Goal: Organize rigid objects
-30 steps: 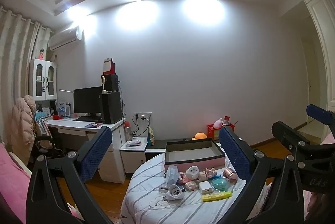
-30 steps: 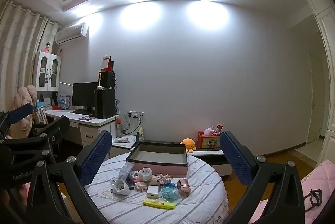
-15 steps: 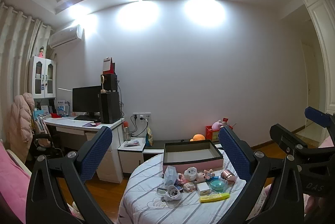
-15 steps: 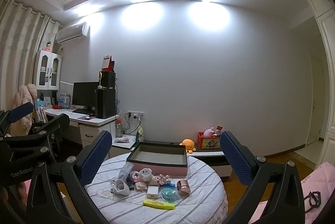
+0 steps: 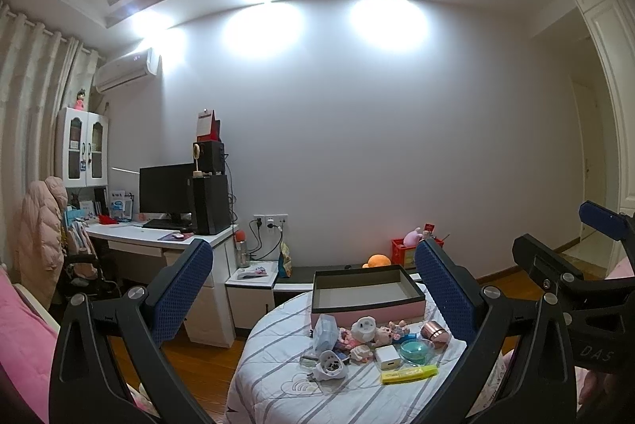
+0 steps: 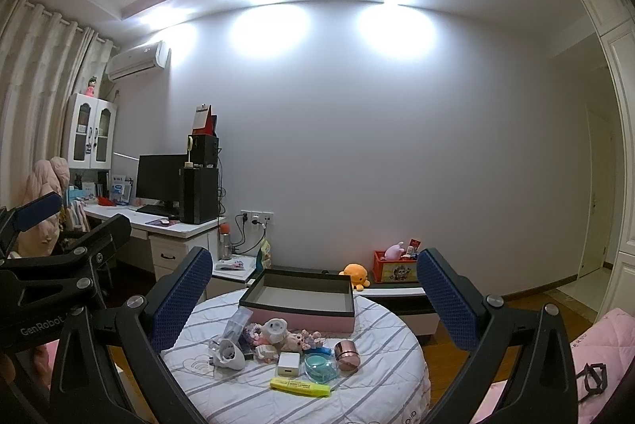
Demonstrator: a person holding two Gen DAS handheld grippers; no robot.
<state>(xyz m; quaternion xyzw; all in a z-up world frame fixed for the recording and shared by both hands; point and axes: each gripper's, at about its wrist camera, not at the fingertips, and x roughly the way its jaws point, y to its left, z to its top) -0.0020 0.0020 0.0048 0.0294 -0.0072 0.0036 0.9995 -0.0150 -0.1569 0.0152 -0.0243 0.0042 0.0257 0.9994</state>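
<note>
- Your left tongs (image 5: pixel 313 289): spread wide, gripping nothing, held well back from the round tabletop (image 5: pixel 278 384) with its striped cloth.
- Your right tongs (image 6: pixel 313 293): likewise spread wide, empty, also well back from the tabletop; they show at the right edge of the left wrist view.
- Box (image 6: pixel 301 299): pink sides, dark rim, open top, at the far side of the tabletop; nothing visible inside it.
- Yellow highlighter (image 6: pixel 299 387): lying flat, nearest item to you.
- White charger cube (image 6: pixel 289 363): just behind the highlighter.
- Teal round dish (image 6: pixel 320 366): just right of the charger cube.
- Copper-coloured cup (image 6: pixel 346 355): on its side, just right of the teal dish.
- White plug adapter (image 6: pixel 230 354): at the left end of the cluster.
- Clear bag (image 6: pixel 236 323): behind the plug adapter, near the box.
- White round socket (image 6: pixel 276 329) and small pink figurines (image 6: pixel 301 340): bunched between the box and the charger cube; how they touch you cannot tell.
- Room behind: desk (image 6: pixel 158 225) with a monitor (image 6: pixel 160 180) at left, an orange plush toy (image 6: pixel 355 275) behind the box.
</note>
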